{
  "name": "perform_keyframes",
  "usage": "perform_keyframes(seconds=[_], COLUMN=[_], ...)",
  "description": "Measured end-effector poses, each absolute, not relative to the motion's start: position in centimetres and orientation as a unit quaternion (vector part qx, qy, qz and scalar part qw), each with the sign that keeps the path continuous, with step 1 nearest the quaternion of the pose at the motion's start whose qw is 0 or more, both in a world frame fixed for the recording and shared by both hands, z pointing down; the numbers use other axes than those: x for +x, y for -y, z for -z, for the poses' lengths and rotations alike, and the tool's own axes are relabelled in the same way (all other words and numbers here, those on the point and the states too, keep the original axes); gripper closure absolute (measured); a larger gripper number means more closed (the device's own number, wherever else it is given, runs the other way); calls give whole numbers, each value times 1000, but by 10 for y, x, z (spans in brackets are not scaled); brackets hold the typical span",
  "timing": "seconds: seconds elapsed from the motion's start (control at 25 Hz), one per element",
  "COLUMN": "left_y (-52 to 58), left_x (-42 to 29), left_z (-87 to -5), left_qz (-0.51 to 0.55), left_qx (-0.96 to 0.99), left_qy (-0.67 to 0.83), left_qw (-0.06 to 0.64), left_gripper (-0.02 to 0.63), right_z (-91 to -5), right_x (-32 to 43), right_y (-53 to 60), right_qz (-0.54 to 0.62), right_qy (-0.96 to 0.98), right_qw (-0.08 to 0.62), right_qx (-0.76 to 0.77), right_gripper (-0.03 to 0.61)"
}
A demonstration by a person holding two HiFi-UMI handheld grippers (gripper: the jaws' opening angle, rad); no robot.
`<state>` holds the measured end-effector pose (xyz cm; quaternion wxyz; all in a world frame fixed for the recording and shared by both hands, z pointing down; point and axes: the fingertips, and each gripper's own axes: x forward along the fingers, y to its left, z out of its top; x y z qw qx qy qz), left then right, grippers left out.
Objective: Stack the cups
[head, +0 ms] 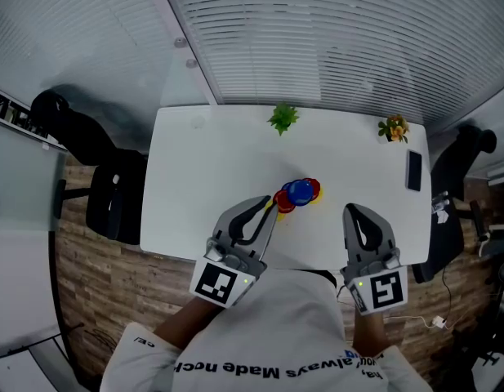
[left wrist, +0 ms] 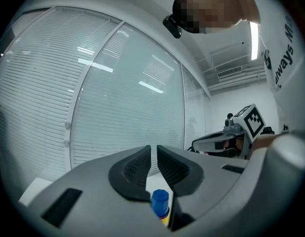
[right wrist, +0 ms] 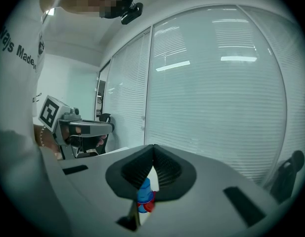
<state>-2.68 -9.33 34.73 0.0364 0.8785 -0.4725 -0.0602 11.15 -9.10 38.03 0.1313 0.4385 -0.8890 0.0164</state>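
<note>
Cup stack [head: 298, 194] sits mid-worktop [head: 194, 194], blue uppermost, red and yellow showing under it; stacking is judged done. Left hand-held gripper [head: 269, 204] is held just short of the stack, jaws a slit apart, nothing gripped. Right hand-held gripper [head: 352, 211] is kept clear of the stack, jaws fully together, empty, likely so the stack isn't disturbed. Open room is left around the stack, with the worktop edges well away from it.

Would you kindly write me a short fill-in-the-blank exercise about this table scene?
The topmost stacked cup is ___. The jaws of the right hand-held gripper are ___ and hold nothing. The phone lies near the ___ edge of the table in the head view.
Missing words: blue; shut; right.
</note>
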Motion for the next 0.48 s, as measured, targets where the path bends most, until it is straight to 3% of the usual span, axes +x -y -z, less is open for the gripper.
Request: perform_keyframes(seconds=[0.48], left_y=[96], left_x=[-26], left_z=[-348], left_qz=[55], left_qx=[880], left_qy=[470], left_qw=[33], left_gripper=[560], right_z=[-378], right_x=[113], right_y=[94], right_qz=[-12], right_qy=[889], right_qw=[131], right_qx=[439], right_gripper=[571])
